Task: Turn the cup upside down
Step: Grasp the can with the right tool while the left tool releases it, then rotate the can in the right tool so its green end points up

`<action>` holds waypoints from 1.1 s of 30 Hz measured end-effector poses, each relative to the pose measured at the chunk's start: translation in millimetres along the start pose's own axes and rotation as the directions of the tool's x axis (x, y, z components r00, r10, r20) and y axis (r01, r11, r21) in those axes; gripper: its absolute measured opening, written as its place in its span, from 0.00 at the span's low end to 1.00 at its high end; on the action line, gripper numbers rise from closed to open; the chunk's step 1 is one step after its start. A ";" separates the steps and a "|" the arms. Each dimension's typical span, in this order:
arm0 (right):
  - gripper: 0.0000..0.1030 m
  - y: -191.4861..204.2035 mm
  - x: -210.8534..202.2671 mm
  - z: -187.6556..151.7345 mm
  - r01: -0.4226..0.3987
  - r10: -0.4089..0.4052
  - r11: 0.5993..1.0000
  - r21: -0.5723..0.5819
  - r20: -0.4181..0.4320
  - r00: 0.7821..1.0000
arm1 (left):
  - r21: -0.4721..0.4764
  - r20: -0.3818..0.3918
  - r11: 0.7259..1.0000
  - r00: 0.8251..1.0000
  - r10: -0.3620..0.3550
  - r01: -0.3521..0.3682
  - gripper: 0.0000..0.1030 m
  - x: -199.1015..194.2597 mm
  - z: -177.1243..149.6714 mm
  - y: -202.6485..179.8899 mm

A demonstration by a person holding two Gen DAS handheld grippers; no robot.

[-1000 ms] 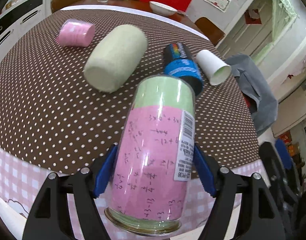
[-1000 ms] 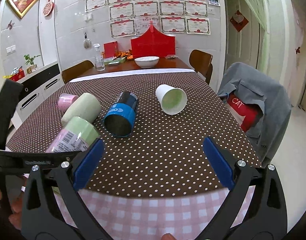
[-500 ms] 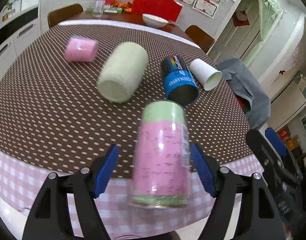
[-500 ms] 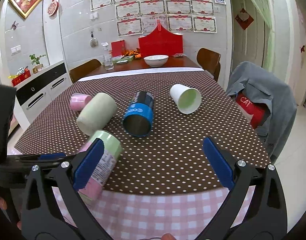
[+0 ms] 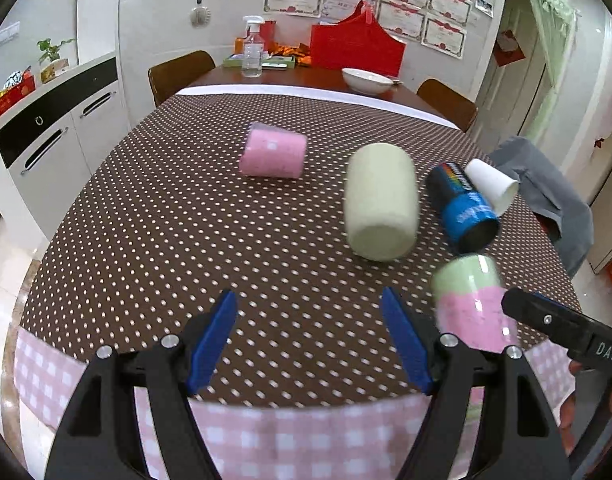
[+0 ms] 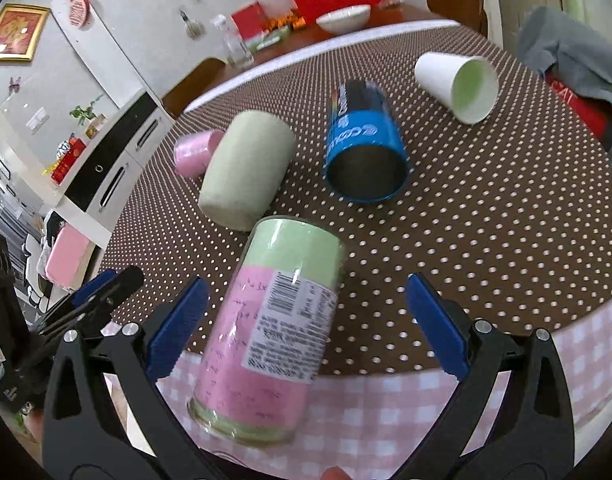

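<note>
The pink and green cup (image 6: 272,326) lay between the spread blue fingers (image 6: 178,326) of the right tool (image 6: 302,330), near the front edge of the counter (image 6: 505,220), with its green closed end pointing away from the camera and its open rim toward it. Neither finger appeared to touch the cup, though the left one stood just beside it and the fisheye bend made the gap hard to judge. A white barcode label (image 6: 296,322) faced upward on the pink band. In the left wrist view the same cup (image 5: 471,300) was blurred, off to the right of the left tool (image 5: 309,338), whose fingers were spread wide with nothing between them above the dotted brown cloth (image 5: 186,240). The black body of the right tool (image 5: 561,330) reached in from the right edge beside the cup. Farther back on the counter lay a pale green cup (image 6: 246,170) on its side, a small pink cup (image 6: 194,152) just behind it, a blue and black cup (image 6: 363,148) with its dark mouth toward the camera, and a white paper cup (image 6: 457,84) with a green inside. A white bowl (image 5: 365,80) sat on the far wooden table.
</note>
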State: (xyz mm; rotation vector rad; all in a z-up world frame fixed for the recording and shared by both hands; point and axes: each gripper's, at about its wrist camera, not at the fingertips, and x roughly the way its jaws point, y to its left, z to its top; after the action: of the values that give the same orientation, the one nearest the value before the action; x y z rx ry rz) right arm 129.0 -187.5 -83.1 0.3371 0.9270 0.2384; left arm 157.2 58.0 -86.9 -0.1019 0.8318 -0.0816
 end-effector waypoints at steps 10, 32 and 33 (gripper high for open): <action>0.84 2.8 39.4 8.4 0.007 0.003 0.998 0.061 -0.157 0.988 | 0.001 -0.024 0.999 0.999 -0.040 0.040 0.71 26.3 5.3 13.7; 0.72 22.5 20.3 19.3 -0.039 0.033 0.995 -0.088 -0.070 0.997 | -0.006 -0.008 0.999 0.999 -0.054 0.054 0.71 23.9 0.6 16.5; 0.72 22.9 16.2 21.5 -0.032 0.026 0.994 -0.103 -0.050 0.998 | -0.007 -0.006 0.998 0.998 -0.057 0.057 0.71 23.2 0.6 14.3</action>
State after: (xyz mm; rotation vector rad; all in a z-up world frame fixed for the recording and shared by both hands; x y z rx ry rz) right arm 154.6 -164.7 -74.3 0.2500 0.9548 0.3215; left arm 173.7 69.7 -105.2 -0.1316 0.8360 -0.1326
